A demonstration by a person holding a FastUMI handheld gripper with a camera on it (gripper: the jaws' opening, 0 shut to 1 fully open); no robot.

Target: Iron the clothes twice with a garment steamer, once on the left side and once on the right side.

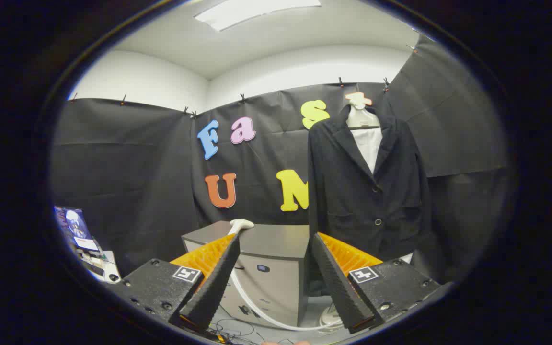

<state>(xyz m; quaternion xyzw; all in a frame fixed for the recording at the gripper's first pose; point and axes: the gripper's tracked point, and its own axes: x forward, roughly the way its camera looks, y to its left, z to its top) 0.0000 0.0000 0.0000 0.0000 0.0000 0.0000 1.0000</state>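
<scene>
A dark jacket over a white shirt hangs on a white hanger against the booth wall, beyond my right finger. A grey cabinet stands to its left. The steamer's white head lies on the cabinet's top near its left corner, just past my left fingertip. Its white hose drops down the cabinet front and curves to a white base on the floor. My gripper is open, with nothing between its fingers, a short way back from the cabinet.
A screen and small items sit on a white surface at the far left. Dark cables lie on the floor below the cabinet. Black cloth walls close the booth behind and to both sides.
</scene>
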